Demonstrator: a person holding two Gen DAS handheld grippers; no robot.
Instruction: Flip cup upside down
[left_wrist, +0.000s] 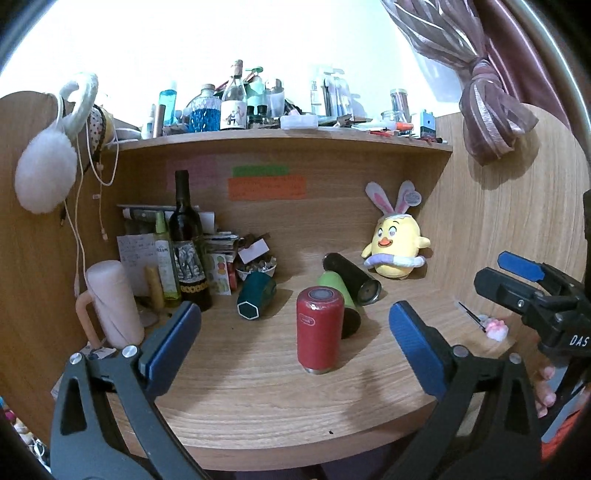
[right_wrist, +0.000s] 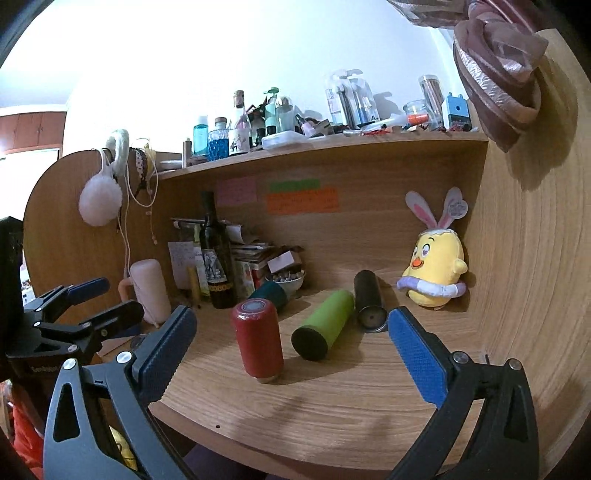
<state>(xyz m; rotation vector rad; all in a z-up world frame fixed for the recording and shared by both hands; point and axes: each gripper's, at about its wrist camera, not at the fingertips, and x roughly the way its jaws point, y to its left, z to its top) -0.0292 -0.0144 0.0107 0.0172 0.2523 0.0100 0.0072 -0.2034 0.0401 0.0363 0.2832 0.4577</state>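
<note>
White letters "DAS" stand on the black body of the right claw (left_wrist: 532, 280), seen off to the right of the left claw (left_wrist: 295, 332). Pale lettering on the left claw's body in the right wrist view, the sticky notes (left_wrist: 266, 187) and the wine bottle's label (left_wrist: 188, 260) are too blurred to read.

Colours: red cup (left_wrist: 320, 329), grey disc on its top end. Lime-green tumbler (right_wrist: 325, 325), black end cap. Black flask (right_wrist: 367, 297). Teal cup (left_wrist: 257, 295). Yellow chick plush (left_wrist: 397, 246), pink-white ears, right of frame. Pale pink mug (left_wrist: 112, 304), left. Desk (left_wrist: 280, 406) light wood grain. Gripper pads (left_wrist: 417, 345) blue, arms dark grey.
</note>
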